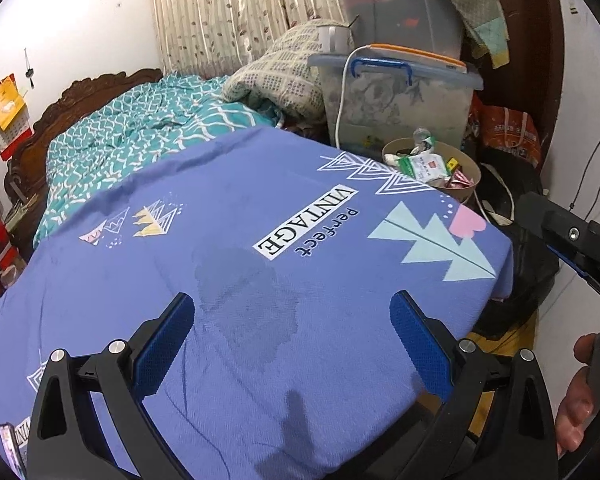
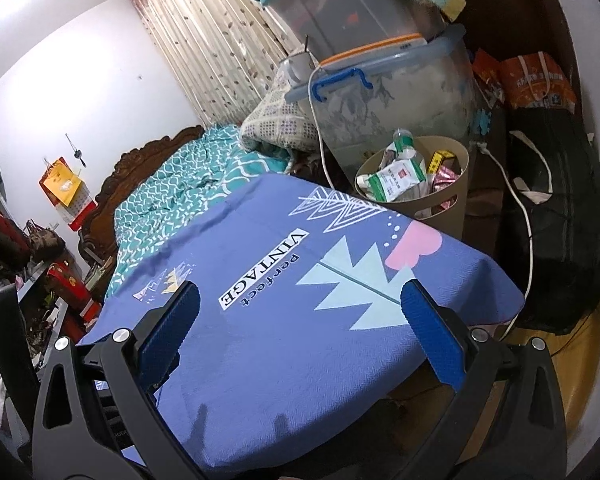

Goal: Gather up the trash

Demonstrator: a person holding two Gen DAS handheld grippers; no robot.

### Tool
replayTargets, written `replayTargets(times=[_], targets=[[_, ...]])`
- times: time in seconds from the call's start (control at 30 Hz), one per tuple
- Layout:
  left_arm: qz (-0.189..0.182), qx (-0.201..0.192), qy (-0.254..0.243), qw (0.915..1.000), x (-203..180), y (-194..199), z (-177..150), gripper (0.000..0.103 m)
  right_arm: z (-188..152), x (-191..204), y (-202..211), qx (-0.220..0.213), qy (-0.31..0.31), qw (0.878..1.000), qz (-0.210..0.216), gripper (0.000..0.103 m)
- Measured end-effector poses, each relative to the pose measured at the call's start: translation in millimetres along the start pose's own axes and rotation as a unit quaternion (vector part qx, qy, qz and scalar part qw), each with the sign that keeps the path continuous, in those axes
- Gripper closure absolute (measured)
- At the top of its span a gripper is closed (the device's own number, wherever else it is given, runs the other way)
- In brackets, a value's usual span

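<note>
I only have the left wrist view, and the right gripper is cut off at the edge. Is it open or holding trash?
Observer: The right gripper is open, with nothing between its fingers, above the blue bedsheet.
Reviewer: Can you see the bin's side? I only get its rim.
Observer: Yes. The beige trash bin shows its wall with a handle slot, just past the bed's corner.

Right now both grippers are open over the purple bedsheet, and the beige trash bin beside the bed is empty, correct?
Not empty: the beige trash bin holds wrappers and a plastic bottle, as the right wrist view shows. Both the left gripper and right gripper are open over the purple bedsheet.
</note>
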State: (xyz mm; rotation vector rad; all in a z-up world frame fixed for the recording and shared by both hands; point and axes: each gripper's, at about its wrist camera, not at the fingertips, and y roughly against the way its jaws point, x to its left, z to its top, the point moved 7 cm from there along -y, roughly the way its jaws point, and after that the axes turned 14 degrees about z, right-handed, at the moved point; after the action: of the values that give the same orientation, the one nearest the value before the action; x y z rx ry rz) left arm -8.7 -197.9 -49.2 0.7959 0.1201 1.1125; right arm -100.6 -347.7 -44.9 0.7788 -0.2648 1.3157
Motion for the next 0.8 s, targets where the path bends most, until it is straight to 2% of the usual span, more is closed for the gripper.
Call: replayTargets(times=[0.27, 0.63, 0.8], targets=[[0.011, 0.012, 0.009, 0.9998, 6, -18, -1, 0.009, 1, 5, -22, 0.021, 0.006, 1.0, 0.005, 0.003], [0.014, 0.021, 0.008, 0.9997, 14, -27, -6, 0.009, -4, 15, -21, 0.021, 0.01, 1.0, -0.008, 0.003], [-0.002, 0.031, 0.02, 0.9993, 16, -36, -8, 0.009, -5, 17, -26, 0.031, 0.02, 0.999, -0.02, 0.003]])
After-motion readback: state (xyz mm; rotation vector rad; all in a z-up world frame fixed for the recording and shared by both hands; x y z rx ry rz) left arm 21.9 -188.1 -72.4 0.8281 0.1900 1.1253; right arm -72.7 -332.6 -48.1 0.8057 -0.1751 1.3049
